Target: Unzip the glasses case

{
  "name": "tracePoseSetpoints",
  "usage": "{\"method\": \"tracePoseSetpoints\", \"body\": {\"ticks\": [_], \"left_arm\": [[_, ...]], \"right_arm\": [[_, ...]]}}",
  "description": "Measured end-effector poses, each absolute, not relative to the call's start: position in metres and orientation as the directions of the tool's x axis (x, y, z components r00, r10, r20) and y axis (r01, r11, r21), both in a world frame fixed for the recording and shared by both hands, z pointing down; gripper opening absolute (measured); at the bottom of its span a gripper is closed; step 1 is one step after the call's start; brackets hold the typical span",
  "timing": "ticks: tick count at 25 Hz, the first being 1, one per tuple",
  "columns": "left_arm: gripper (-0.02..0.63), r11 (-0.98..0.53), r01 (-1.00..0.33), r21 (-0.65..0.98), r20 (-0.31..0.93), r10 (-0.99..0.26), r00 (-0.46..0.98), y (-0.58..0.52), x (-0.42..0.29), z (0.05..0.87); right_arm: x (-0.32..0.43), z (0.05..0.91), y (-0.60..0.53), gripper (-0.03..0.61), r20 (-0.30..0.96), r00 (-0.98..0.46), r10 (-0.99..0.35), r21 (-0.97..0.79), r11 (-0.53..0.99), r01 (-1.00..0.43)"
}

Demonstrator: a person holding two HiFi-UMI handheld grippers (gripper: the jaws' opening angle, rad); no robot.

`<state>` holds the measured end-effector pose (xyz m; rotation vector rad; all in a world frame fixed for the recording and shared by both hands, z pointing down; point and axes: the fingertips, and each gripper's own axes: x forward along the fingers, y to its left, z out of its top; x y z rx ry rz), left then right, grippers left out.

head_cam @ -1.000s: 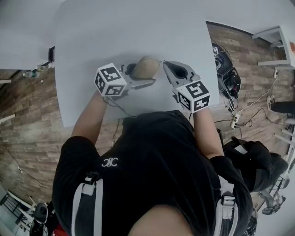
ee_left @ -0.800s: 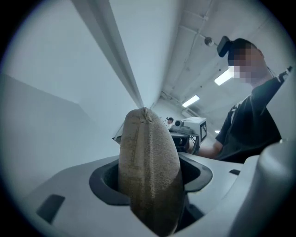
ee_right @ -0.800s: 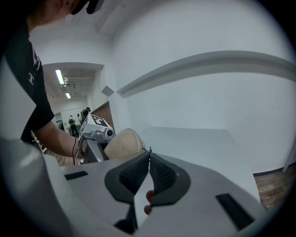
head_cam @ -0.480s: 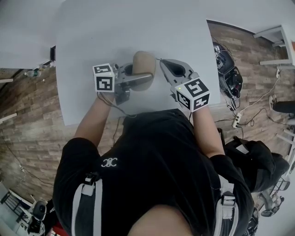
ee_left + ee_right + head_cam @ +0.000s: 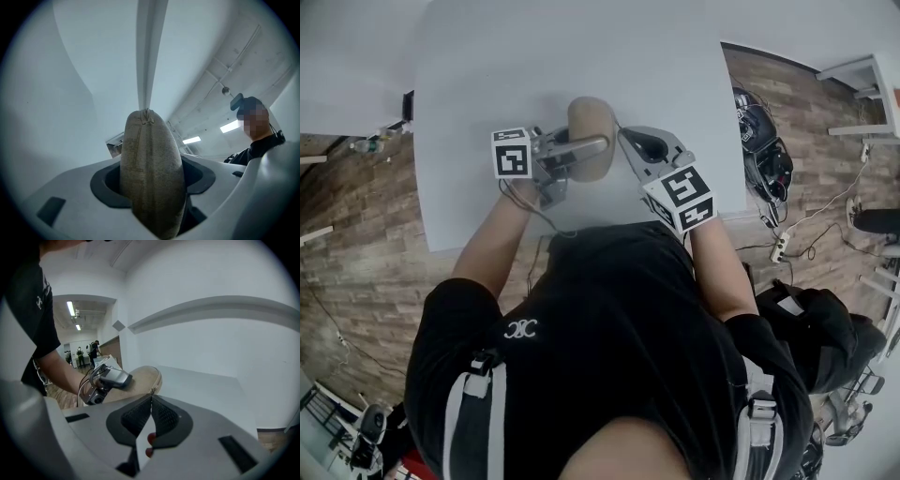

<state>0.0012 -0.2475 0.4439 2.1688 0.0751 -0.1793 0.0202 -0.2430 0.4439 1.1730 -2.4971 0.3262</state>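
Note:
A tan fabric glasses case (image 5: 589,127) is held just above the white table (image 5: 487,66). My left gripper (image 5: 586,150) comes from the left and is shut on it, its jaws across the case's near half. In the left gripper view the case (image 5: 150,168) fills the gap between the jaws, seam and zipper end (image 5: 148,114) pointing away. My right gripper (image 5: 622,137) is shut with its tips at the case's right edge. In the right gripper view the closed pads (image 5: 140,416) meet at the small zipper pull (image 5: 153,391) on the case (image 5: 140,378).
The table's front edge (image 5: 534,239) runs close to the person's body. On the wooden floor to the right lie a dark bag (image 5: 759,141), cables and a power strip (image 5: 778,246). A white wall (image 5: 211,348) rises behind the table.
The left gripper has rolled and lifted slightly, turning the case so it stands longer away from the person. The right gripper has shifted a little left, staying at the case's edge.

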Motion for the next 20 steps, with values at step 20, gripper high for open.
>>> {"method": "tracePoseSetpoints", "body": {"ticks": [20], "left_arm": [[0.287,-0.474,0.126,0.871,-0.22,-0.148,0.964,-0.276,-0.004,0.444]], "right_arm": [[0.013,0.462,-0.232,0.02,0.493,-0.623,-0.608,0.0,0.716,-0.698]]}}
